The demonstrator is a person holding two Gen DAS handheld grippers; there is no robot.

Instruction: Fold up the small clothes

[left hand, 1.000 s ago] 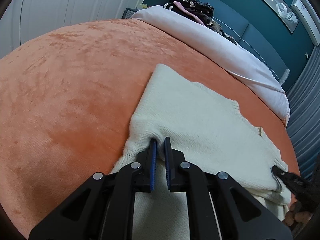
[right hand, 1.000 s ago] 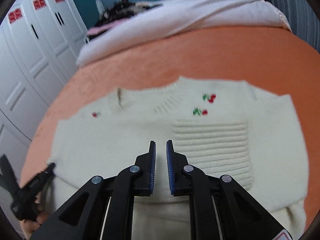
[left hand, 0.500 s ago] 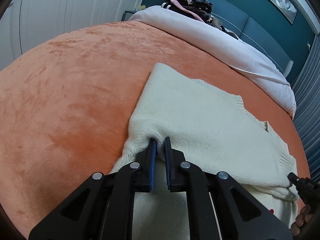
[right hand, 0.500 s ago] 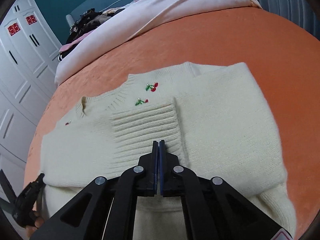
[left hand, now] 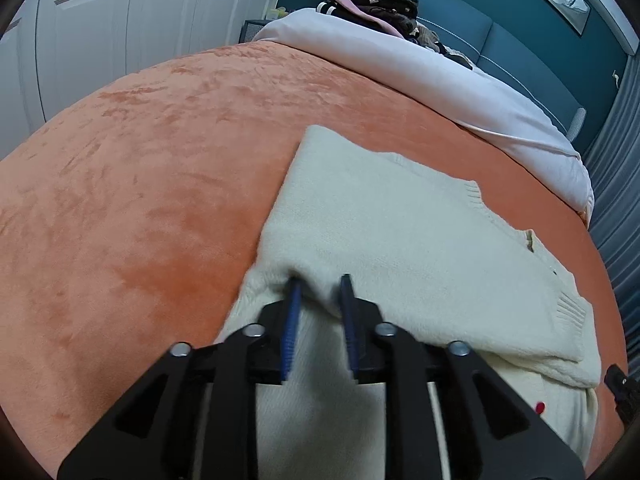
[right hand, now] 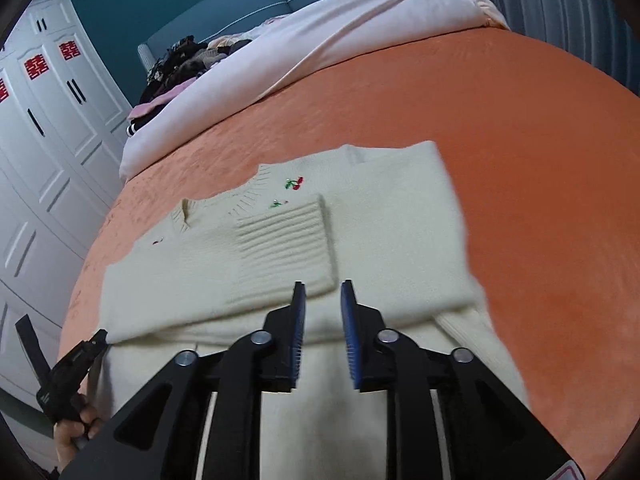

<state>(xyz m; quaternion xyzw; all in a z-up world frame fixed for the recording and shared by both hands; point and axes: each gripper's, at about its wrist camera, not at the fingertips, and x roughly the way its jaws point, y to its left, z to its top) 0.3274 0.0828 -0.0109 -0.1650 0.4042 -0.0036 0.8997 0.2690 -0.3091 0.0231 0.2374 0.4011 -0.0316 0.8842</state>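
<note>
A cream knit sweater (right hand: 280,264) with small red cherry embroidery lies on the orange bedspread (right hand: 520,160), both sleeves folded in across its front. It also shows in the left wrist view (left hand: 400,240). My left gripper (left hand: 319,286) is open, its fingers straddling a raised fold at the sweater's left edge. My right gripper (right hand: 322,292) is open just above the sweater's lower middle, holding nothing. The left gripper's tip also shows in the right wrist view (right hand: 96,340).
A white duvet (left hand: 440,92) is bunched at the head of the bed, with a pile of dark clothes (left hand: 376,4) on it. White wardrobe doors (right hand: 48,128) stand along the left. A teal headboard (right hand: 240,0) is behind.
My left gripper has opened and let go of the sweater fold it pinched. My right gripper shut half a second ago and is now open again, pulled back slightly.
</note>
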